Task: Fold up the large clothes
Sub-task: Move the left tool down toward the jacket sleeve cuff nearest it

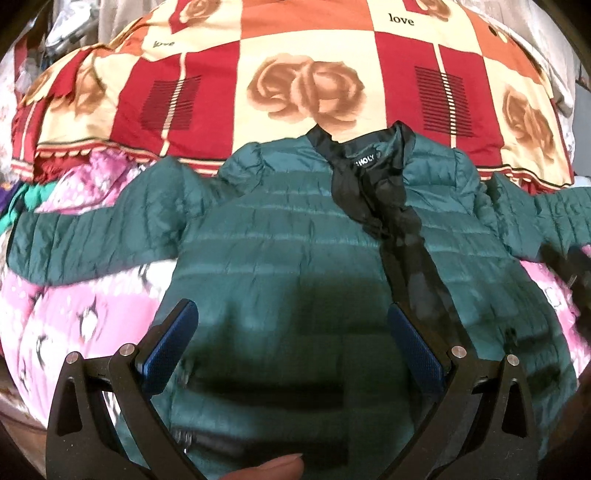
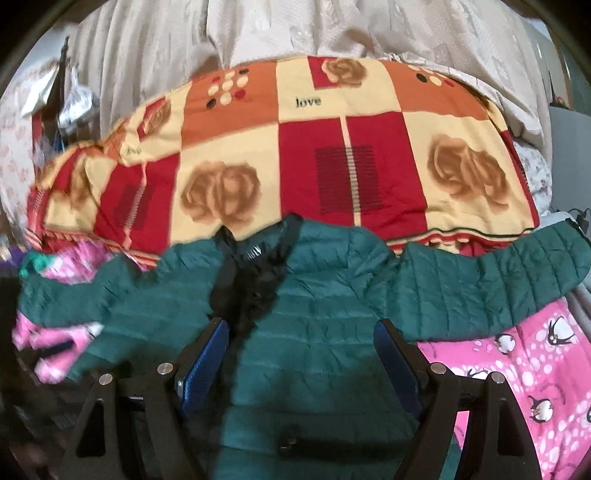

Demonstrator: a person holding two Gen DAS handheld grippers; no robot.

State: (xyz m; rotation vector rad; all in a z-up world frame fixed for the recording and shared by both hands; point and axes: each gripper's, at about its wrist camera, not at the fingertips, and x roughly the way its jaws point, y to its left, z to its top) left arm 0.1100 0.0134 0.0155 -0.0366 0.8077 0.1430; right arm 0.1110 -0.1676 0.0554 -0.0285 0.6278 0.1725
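Note:
A dark green quilted puffer jacket (image 1: 280,236) lies flat on the bed, front up, with black lining along its open front and collar at the far side. Both sleeves are spread out sideways. It also shows in the right wrist view (image 2: 325,306). My left gripper (image 1: 293,317) is open and empty, hovering over the jacket's lower left half. My right gripper (image 2: 301,332) is open and empty over the jacket's right half, beside the black front edge. A dark blurred shape at the right edge of the left wrist view may be the other gripper.
A pink penguin-print blanket (image 2: 524,373) lies under the jacket. A folded red, cream and orange rose-print quilt (image 1: 306,70) lies behind the collar. Pale curtains (image 2: 295,33) hang at the back. Clutter sits at the far left (image 2: 70,99).

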